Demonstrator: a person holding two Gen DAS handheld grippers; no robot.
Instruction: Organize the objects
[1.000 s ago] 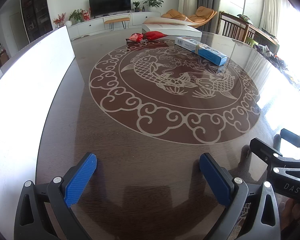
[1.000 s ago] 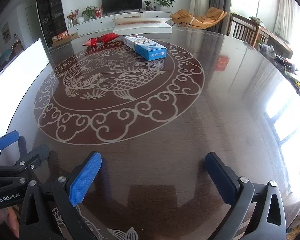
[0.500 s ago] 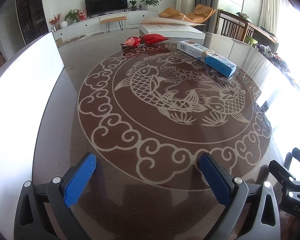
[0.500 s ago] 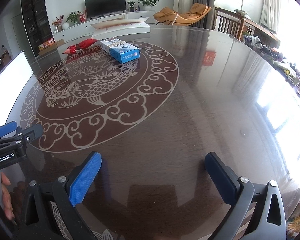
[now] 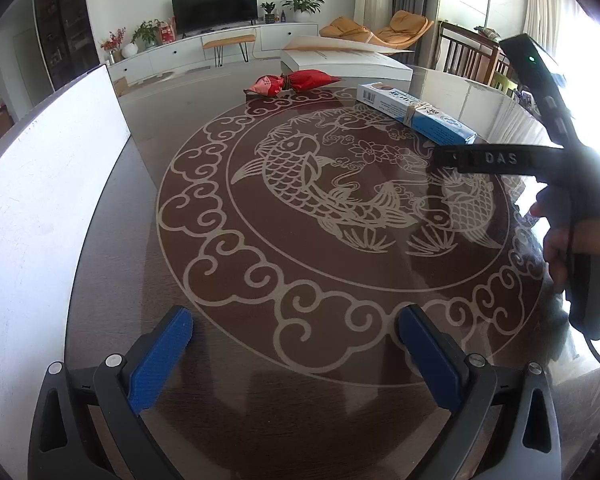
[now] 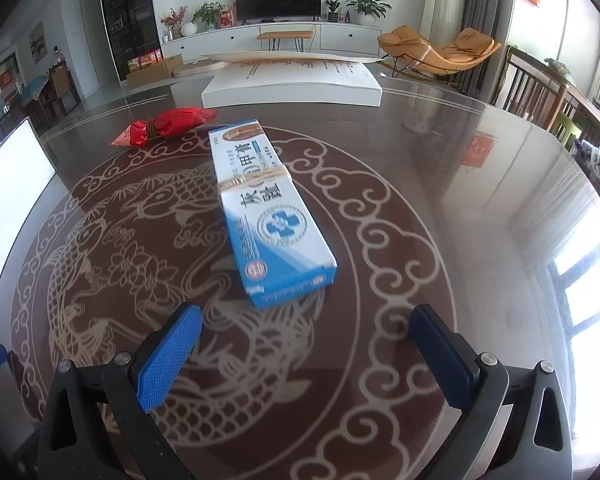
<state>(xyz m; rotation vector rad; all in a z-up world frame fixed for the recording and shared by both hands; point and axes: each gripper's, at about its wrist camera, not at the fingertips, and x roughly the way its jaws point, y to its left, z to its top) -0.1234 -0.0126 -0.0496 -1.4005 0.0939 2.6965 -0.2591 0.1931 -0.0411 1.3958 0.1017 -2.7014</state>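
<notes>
A long blue and white box [image 6: 266,208] with a cord tied round its middle lies on the round dark table, its near end just ahead of my right gripper [image 6: 306,344], which is open and empty. Behind it lies a red tied packet [image 6: 166,126]. In the left wrist view the same box [image 5: 414,112] and red packet [image 5: 294,82] lie far across the table. My left gripper [image 5: 296,344] is open and empty near the table's front. The right gripper's black body and the hand holding it [image 5: 568,208] reach in from the right, pointing toward the box.
The glossy table [image 5: 112,208] bears a carved fish medallion. A big white flat box [image 6: 292,86] lies at the far edge. A white board [image 5: 40,200] stands along the left side. Chairs [image 6: 540,92] stand to the right; bright glare covers the right rim.
My right gripper has moved far forward across the table, up to the blue and white box. The left gripper has advanced a little. Both stay open.
</notes>
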